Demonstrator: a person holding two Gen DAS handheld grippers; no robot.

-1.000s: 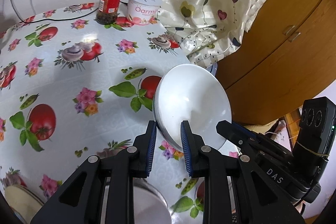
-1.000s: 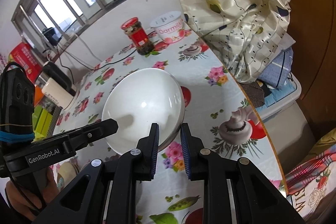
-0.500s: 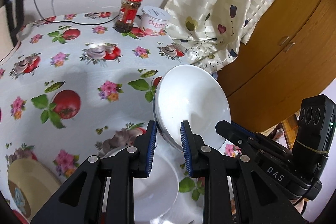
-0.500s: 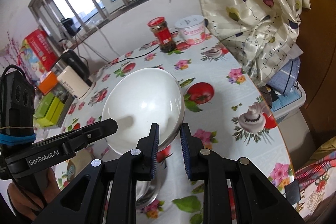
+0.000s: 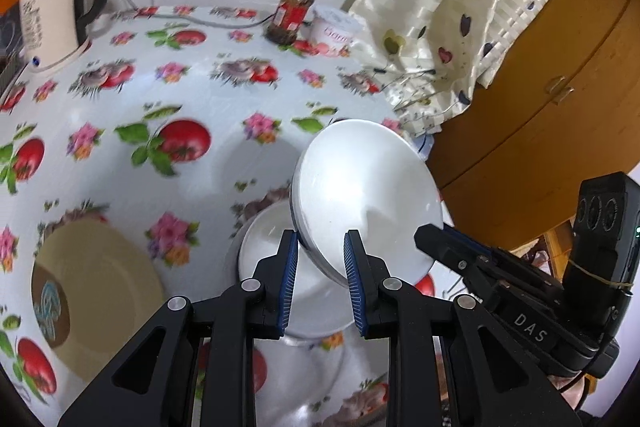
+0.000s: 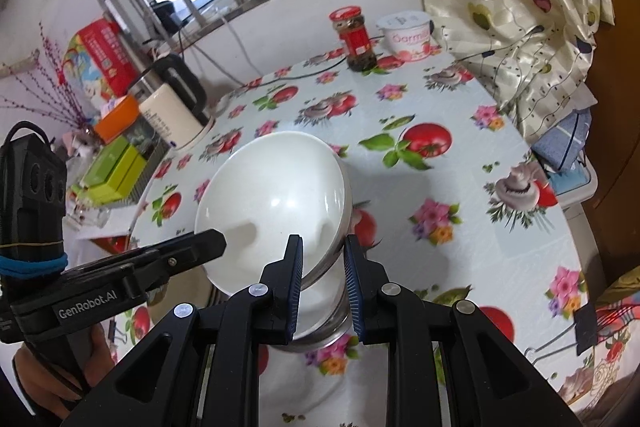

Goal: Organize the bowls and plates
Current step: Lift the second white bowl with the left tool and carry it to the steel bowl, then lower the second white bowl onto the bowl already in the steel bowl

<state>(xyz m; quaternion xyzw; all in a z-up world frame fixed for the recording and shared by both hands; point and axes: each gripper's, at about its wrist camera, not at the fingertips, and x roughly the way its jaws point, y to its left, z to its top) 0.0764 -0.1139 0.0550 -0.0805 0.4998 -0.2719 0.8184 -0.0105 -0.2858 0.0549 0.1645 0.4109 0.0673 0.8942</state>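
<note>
Currently the white bowl (image 5: 366,195) is carried above the table (image 5: 224,107), tilted, with a gripper clamped on its rim at either side; it serves as the landmark. Well to its left lies a cream plate (image 5: 96,295), flat on the flowered cloth. Directly beneath the bowl's lower edge sits a second white dish (image 5: 272,251), which looks like the place the bowl is meant to go, though that is a judgement. At the bowl's near left rim the left gripper (image 5: 320,285) has its blue pads pressed on the edge; at the right rim the right gripper (image 6: 323,285) pinches the opposite edge the same way. Far behind the bowl stand a red-lidded jar (image 5: 294,11) and a yogurt tub (image 5: 334,29). To finish well, both hands should level the bowl together, centre it over the dish below, lower it evenly and let go only once it rests, since an uneven release could tip it.
</note>
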